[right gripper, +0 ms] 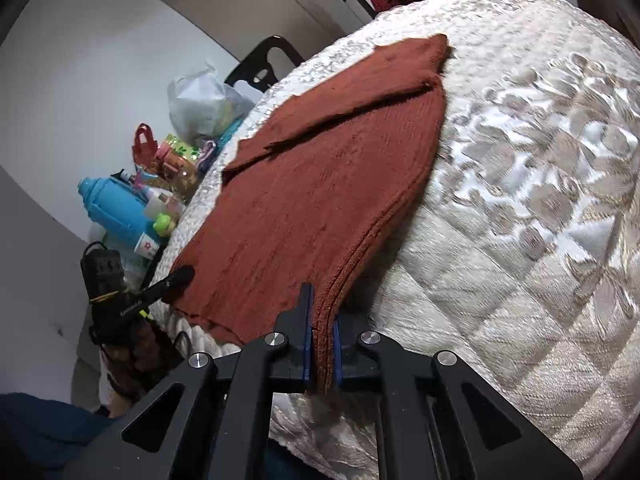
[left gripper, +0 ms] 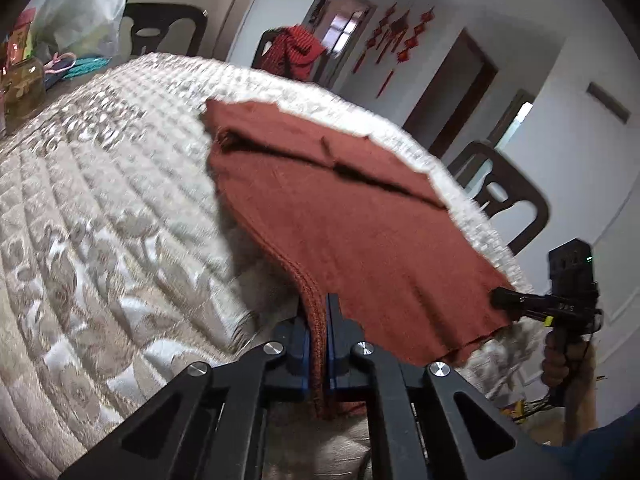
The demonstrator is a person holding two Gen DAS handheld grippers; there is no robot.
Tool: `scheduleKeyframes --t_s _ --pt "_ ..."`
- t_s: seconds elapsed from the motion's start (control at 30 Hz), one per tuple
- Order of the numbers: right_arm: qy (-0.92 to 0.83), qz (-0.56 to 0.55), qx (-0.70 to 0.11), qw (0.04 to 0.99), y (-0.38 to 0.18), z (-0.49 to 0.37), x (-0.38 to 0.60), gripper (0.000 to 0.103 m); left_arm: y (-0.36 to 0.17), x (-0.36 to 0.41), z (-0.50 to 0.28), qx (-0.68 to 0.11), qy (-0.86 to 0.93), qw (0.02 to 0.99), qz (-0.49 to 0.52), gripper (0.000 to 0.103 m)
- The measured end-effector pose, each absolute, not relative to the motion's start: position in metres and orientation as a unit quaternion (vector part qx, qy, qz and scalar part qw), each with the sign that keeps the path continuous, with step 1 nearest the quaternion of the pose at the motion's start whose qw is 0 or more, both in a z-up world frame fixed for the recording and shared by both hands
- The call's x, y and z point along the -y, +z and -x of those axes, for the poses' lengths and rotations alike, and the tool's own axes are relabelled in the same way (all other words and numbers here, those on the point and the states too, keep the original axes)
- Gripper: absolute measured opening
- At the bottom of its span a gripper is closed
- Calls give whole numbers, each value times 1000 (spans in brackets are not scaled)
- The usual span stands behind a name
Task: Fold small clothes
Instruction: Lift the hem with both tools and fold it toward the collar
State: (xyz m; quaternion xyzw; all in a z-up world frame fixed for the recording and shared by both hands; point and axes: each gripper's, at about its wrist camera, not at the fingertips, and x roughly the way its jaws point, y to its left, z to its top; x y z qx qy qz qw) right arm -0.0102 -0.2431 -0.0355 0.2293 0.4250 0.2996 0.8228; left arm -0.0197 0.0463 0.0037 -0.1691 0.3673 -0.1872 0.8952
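A rust-red knitted garment lies on the quilted cream tablecloth, its far part folded over. My left gripper is shut on the garment's near hem at one corner and lifts it. My right gripper is shut on the other near corner of the same garment. The right gripper also shows in the left wrist view, pinching the hem at the right. The left gripper shows in the right wrist view, at the garment's left edge.
The quilted tablecloth covers the table. Bottles, a blue flask and plastic bags crowd one side of the table. Dark chairs stand around it, one draped with a red checked cloth.
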Motion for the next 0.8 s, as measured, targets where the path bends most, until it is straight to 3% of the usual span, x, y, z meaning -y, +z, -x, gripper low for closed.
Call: scheduleKeyframes --t_s 0.4,0.8 --pt "355 -264 -283 851 41 39 270 7 68 -76 42 -246 -222 918 219 7" --pt "353 -292 -277 845 44 3 274 7 71 -85 -6 -261 -206 910 249 7"
